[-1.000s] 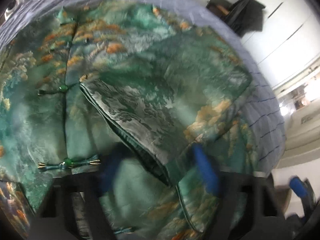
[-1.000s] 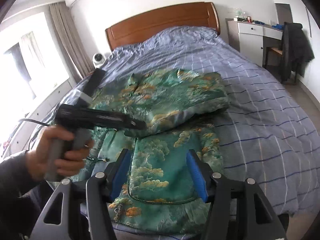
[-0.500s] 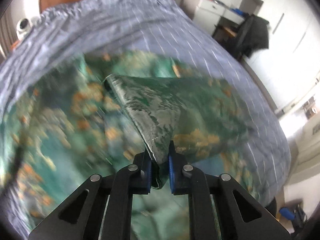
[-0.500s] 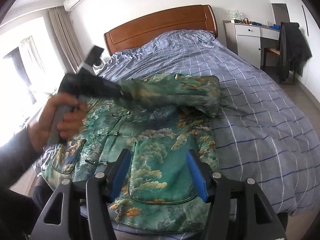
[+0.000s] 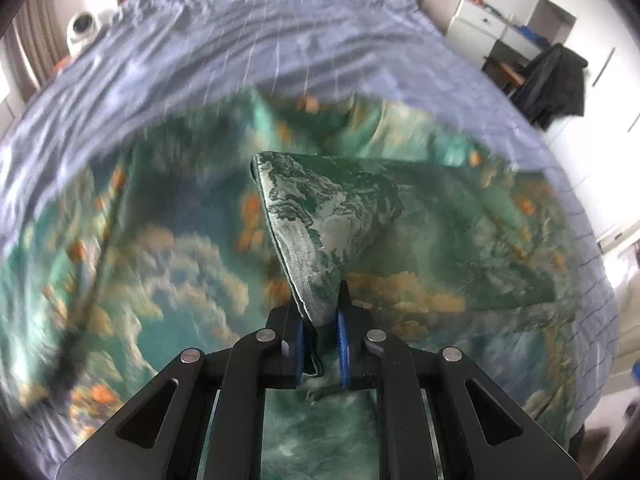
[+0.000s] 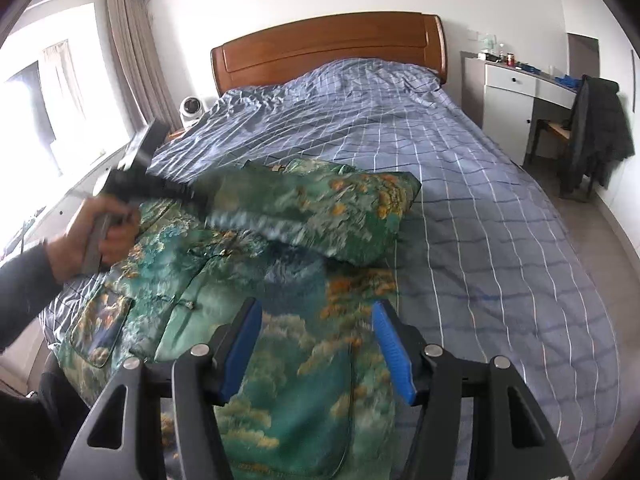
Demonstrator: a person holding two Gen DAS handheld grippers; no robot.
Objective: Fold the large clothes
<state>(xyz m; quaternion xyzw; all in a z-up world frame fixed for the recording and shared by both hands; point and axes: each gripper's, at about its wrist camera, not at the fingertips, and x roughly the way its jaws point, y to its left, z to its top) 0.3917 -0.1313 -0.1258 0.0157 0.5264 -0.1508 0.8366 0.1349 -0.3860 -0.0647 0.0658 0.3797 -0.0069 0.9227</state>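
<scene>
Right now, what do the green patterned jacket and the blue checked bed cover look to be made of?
Green patterned jacket: probably satin brocade, with a woven landscape pattern and slight sheen. Blue checked bed cover: likely matte cotton, softly wrinkled. Left claw pinches the jacket.

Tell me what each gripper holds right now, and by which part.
The left gripper is shut on the jacket, pinching the cuff end of its sleeve. The right gripper is open, holding nothing.

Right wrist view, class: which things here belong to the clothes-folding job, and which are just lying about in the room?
Job in hand:
green brocade jacket
its sleeve, clamped in the left tool
right tool, open
bed it lies on

Just about:
white fan
white desk
dark coat on the chair
</scene>
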